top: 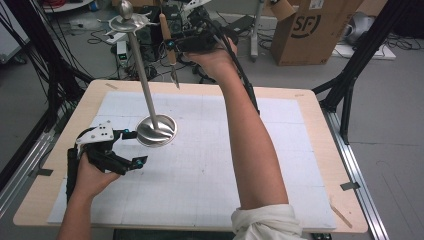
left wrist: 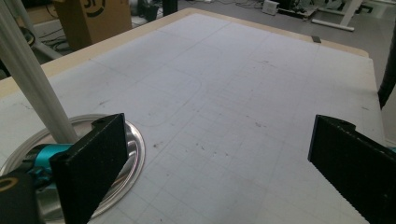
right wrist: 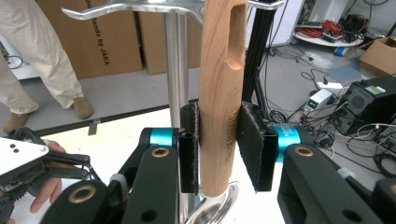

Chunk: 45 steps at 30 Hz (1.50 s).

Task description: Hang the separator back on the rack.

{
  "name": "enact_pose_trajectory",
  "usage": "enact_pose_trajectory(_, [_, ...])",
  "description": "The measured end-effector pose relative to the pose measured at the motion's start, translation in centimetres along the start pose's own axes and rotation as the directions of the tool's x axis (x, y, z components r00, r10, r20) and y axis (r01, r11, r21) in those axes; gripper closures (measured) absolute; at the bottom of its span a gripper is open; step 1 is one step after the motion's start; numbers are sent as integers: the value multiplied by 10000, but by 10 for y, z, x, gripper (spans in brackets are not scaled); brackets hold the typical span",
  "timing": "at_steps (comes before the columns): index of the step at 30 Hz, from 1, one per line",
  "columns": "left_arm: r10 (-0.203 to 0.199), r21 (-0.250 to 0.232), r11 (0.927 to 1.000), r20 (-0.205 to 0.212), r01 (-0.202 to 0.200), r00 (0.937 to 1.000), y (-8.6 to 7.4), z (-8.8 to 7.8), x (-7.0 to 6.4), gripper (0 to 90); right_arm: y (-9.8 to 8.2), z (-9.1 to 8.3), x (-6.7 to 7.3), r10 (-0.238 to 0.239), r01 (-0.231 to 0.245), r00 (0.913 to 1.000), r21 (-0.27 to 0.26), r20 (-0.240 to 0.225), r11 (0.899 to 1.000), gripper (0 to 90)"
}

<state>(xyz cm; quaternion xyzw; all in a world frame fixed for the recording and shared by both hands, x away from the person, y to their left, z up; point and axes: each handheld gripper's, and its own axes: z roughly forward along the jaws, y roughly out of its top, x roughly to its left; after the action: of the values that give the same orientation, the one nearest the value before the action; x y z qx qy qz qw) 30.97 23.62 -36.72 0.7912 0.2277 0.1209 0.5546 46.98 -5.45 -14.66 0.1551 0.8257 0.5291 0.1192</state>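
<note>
right gripper, upper centre of the high view, clamps the wooden-handled utensil upright, raised beside the silver metal hook stand. left gripper, lower left, jaws spread, grasps nothing, near the stand's round base on the tabletop.

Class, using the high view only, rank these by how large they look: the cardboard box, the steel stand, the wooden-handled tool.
1. Cardboard box, though it sits farther back.
2. Steel stand, tall pole on a round base.
3. Wooden-handled tool, held in the right claw.
</note>
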Motion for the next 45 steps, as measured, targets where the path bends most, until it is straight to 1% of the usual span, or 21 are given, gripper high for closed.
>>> enact_pose_trajectory(6, [-16, 1, 10000, -10, 16, 10000, 0, 0, 0, 57, 2, 7, 4, -71, 71, 10000, 78, -46, 9999, 704])
enact_pose_trajectory(8, [-5, 6, 10000, 7, 5, 10000, 0, -1, 0, 57, 2, 9, 5, -31, 31, 10000, 99, -34, 9999, 704])
enact_pose_trajectory(16, [-51, -59, 10000, -30, 50, 10000, -1, -3, 1, 57, 1, 18, 3, 123, -124, 9999, 134, 50, 9998, 704])
enact_pose_trajectory(25, [-52, -21, 10000, -34, 51, 10000, -1, -3, 1, 57, 5, 23, 5, 62, -63, 9999, 123, 131, 9999, 704])
enact_pose_trajectory(27, [-89, -49, 9999, -35, 89, 10000, -1, -4, 1, 57, 7, 22, 6, 168, -170, 9995, 75, 280, 9998, 704])
enact_pose_trajectory(30, [-69, -59, 10000, -40, 69, 10000, -1, -4, 1, 57, 8, 22, 4, 274, -283, 9983, 161, 507, 9995, 704])
enact_pose_trajectory(34, [-104, -82, 9999, -55, 104, 9999, -1, -5, 1, 57, 6, 23, 2, 317, -330, 9980, 225, 544, 9992, 704])
enact_pose_trajectory(36, [-122, -87, 9999, -60, 122, 9999, -1, -5, 1, 57, 6, 24, 2, 334, -351, 9979, 297, 554, 9989, 704])
enact_pose_trajectory(39, [-126, -97, 9999, -65, 126, 9999, -1, -5, 1, 57, 6, 27, 3, 304, -315, 9984, 223, 468, 9993, 704])
enact_pose_trajectory(42, [-124, -74, 9999, -55, 123, 9999, -1, -5, 1, 57, 6, 30, 5, 257, -267, 9989, 260, 387, 9993, 703])
enact_pose_trajectory(44, [-113, -82, 9999, -53, 113, 9999, -2, -5, 1, 57, 5, 32, 5, 320, -334, 9986, 339, 423, 9989, 690])
enact_pose_trajectory(45, [-119, -84, 9999, -31, 118, 9999, -2, -5, 1, 57, 4, 33, 5, 397, -412, 9982, 311, 452, 9987, 648])
